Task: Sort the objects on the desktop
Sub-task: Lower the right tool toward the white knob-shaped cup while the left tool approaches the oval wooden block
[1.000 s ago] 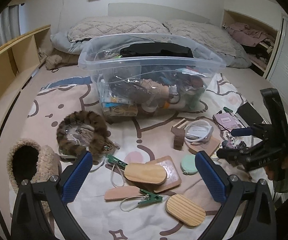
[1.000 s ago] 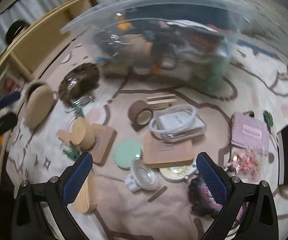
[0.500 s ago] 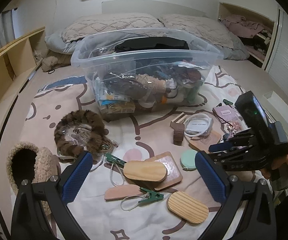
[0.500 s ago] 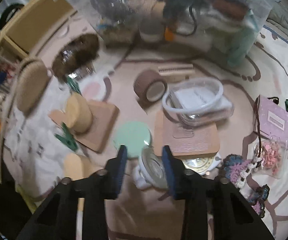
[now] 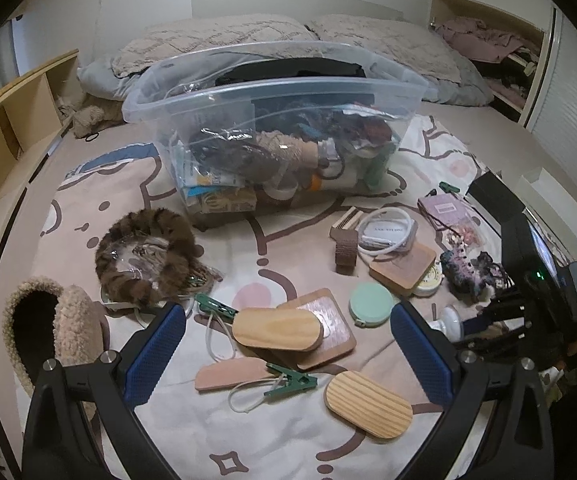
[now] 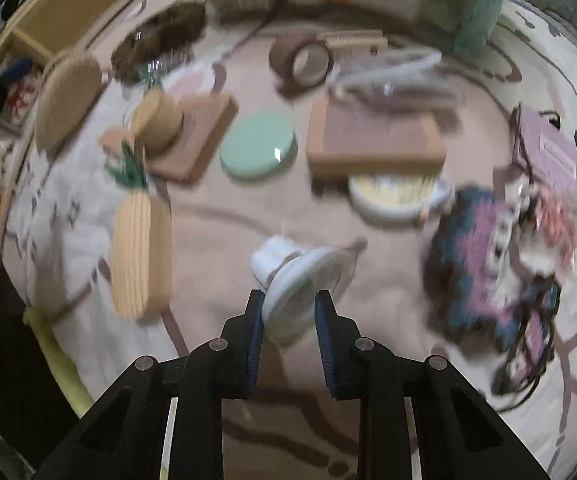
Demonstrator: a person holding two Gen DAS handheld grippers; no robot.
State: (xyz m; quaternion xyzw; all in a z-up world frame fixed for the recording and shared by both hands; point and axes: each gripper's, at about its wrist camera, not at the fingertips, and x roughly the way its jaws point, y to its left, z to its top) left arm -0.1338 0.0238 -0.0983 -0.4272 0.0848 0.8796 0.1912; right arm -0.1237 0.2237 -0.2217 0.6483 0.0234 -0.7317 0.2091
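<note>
Your right gripper (image 6: 288,308) pinches the small white plastic funnel-shaped piece (image 6: 296,280) by its rim, light and slippery; left gripper (image 5: 288,344) gapes empty.

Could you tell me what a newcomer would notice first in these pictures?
Probably the crammed clear plastic bin at the back of the patterned blanket. Next, the right hand-held gripper, closed on a small white round fixture, with wooden pieces and a mint-green disc scattered around.
</note>
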